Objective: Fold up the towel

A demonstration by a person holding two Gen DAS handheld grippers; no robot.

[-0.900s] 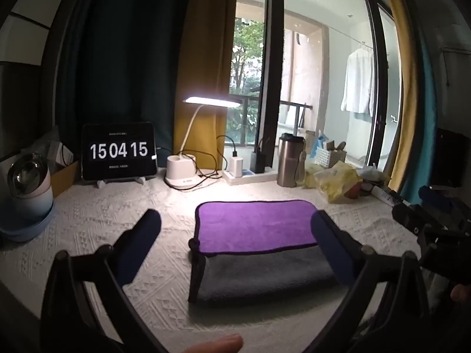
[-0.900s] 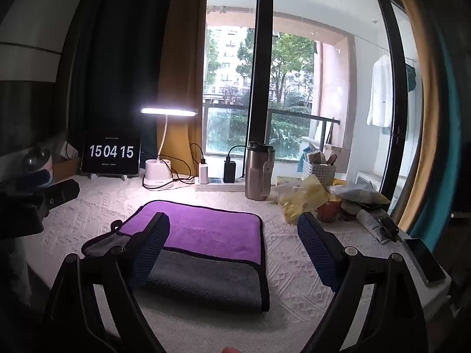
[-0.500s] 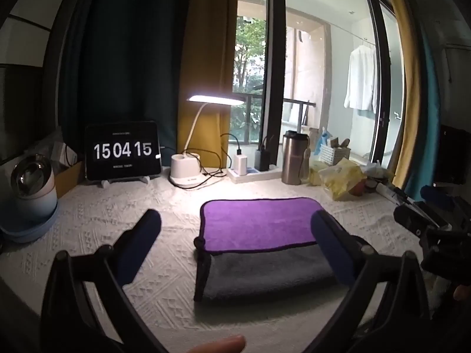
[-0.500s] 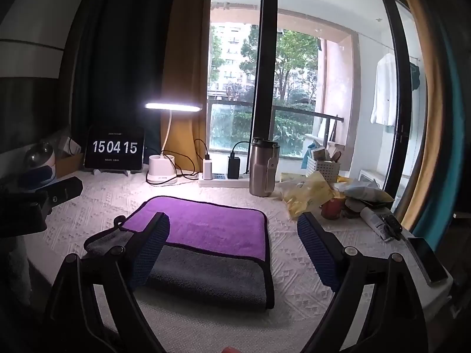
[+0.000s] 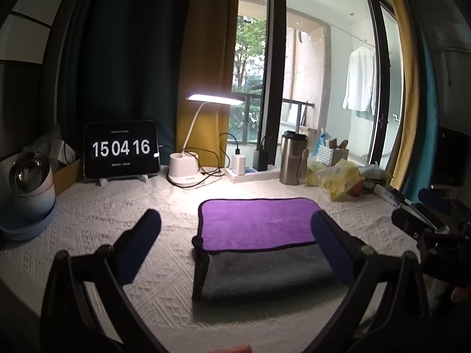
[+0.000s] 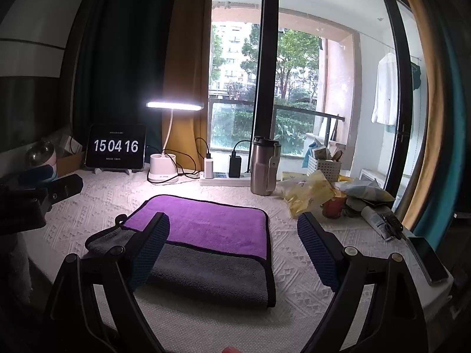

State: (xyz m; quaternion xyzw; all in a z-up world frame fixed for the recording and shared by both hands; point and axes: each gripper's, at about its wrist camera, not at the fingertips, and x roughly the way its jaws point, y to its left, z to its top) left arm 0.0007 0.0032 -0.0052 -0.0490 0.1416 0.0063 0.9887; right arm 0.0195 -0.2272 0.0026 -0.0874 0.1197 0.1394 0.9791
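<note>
A folded towel, purple on top with a grey layer showing at its near side, lies flat on the white textured tabletop. It also shows in the right wrist view. My left gripper is open and empty, held above and in front of the towel, its right finger over the towel's right edge. My right gripper is open and empty, hovering above the towel's near side. Each gripper appears at the edge of the other's view.
At the back stand a clock tablet, a lit desk lamp, a power strip, a steel tumbler and a yellow bag. A round appliance sits left. A phone lies at the right edge.
Both grippers have drawn back slightly and risen from the towel, staying open. The towel has not moved.
</note>
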